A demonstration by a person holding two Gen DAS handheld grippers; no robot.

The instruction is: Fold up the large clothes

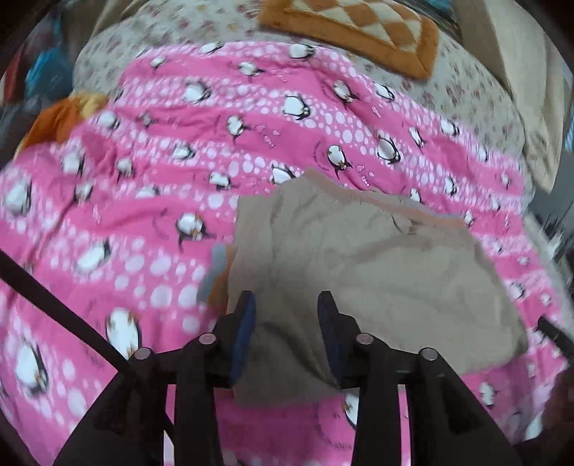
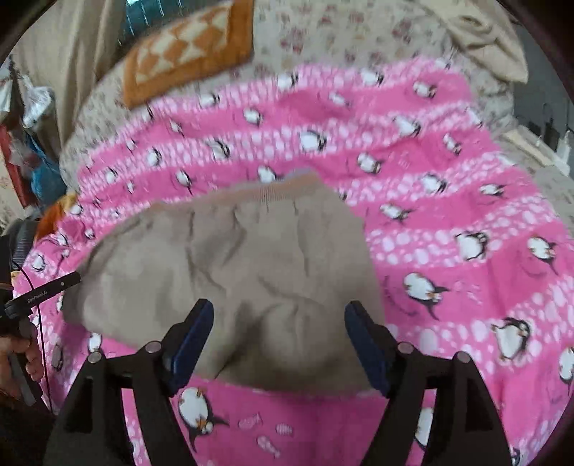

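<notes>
Beige garment (image 2: 229,272) lies folded into a compact block on the pink penguin blanket (image 2: 448,229), which gives it a flat bed for folding. Left gripper (image 1: 287,322) and right gripper (image 2: 278,340) hover over its near edge, jaws apart, gripping nothing. An orange checked cushion (image 1: 358,32) sits far back, clear of the work.

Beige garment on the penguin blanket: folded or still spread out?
Folded. The beige garment lies as a compact bundle on the pink penguin blanket, ribbed hem on its far edge, a layered corner showing in the left wrist view. No sleeves stick out.
</notes>
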